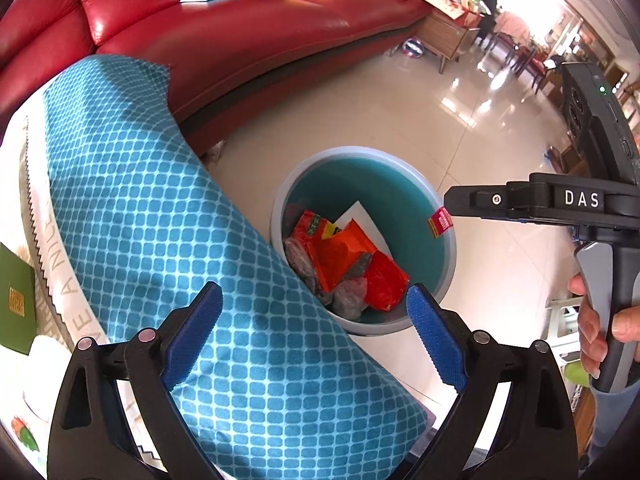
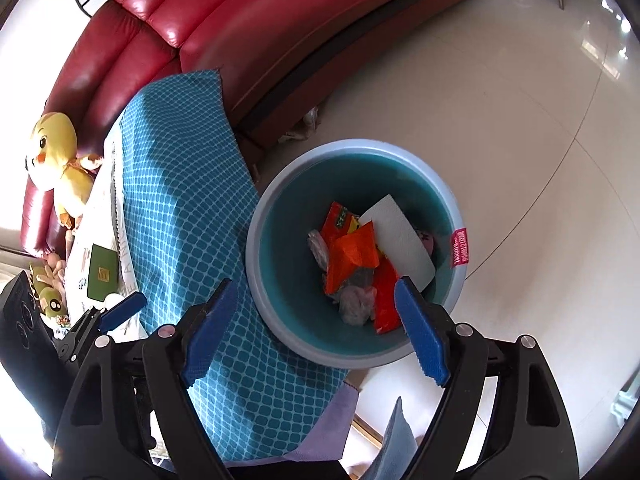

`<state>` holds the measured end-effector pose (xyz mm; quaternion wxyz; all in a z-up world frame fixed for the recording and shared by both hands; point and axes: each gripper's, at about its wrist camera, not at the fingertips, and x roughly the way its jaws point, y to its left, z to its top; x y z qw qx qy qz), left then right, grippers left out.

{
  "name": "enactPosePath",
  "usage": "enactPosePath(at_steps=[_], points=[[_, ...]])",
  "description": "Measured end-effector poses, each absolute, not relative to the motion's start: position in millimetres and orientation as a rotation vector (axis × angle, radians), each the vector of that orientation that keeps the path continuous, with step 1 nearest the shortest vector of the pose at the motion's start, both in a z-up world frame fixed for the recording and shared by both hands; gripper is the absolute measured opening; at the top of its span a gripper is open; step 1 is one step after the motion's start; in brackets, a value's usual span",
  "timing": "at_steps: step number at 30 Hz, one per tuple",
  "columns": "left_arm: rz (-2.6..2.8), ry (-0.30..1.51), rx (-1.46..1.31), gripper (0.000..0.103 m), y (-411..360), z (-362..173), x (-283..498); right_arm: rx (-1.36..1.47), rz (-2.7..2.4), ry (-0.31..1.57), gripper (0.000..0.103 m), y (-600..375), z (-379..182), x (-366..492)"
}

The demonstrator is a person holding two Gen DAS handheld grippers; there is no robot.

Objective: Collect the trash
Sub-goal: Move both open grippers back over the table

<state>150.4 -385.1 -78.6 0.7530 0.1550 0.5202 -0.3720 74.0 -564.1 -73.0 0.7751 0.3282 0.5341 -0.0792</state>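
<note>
1. Teal inside and pale grey at the rim, the trash bin stands on the glossy tiled floor, just beside the corner of the bench.
2. Inside the trash bin lie an orange wrapper, a red wrapper, a white paper sheet and some crumpled clear plastic, all piled against each other.
3. My left claw is spread wide with nothing between its blue pads; it hangs over the bench edge, one pad above the cloth and the other above the bin's near rim.
4. My right claw is spread as well and holds nothing; it points down, its right pad over the bin's mouth and its left pad over the cloth.
5. A teal checked cloth drapes over the bench, its edge overlapping the bin's rim in the right wrist view.
6. From the left wrist view my right hand grips the handle of the other tool at the right edge.
7. A red leather sofa curves behind the bin, and a yellow plush duck sits at its end, beyond the bench's far edge.
8. A green booklet lies on the bench beside the cloth.
</note>
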Motion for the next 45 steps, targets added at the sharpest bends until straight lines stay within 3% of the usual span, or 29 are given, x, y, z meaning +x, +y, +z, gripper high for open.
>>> enactPosePath(at_steps=[19, 33, 45], points=[[-0.694, 1.073, 0.232, 0.094, -265.8, -40.3, 156.8, 0.574, -0.065, 1.204, 0.077, -461.0, -48.7, 107.0], [-0.49, 1.032, 0.094, 0.094, -109.6, -26.3, 186.7, 0.333, 0.074, 1.271, 0.077, -320.9, -27.8, 170.2], [-0.309, 1.051, -0.086, 0.094, 28.2, -45.2, 210.3, 0.082, 0.176, 1.283, 0.077, -177.1, -12.0, 236.6]])
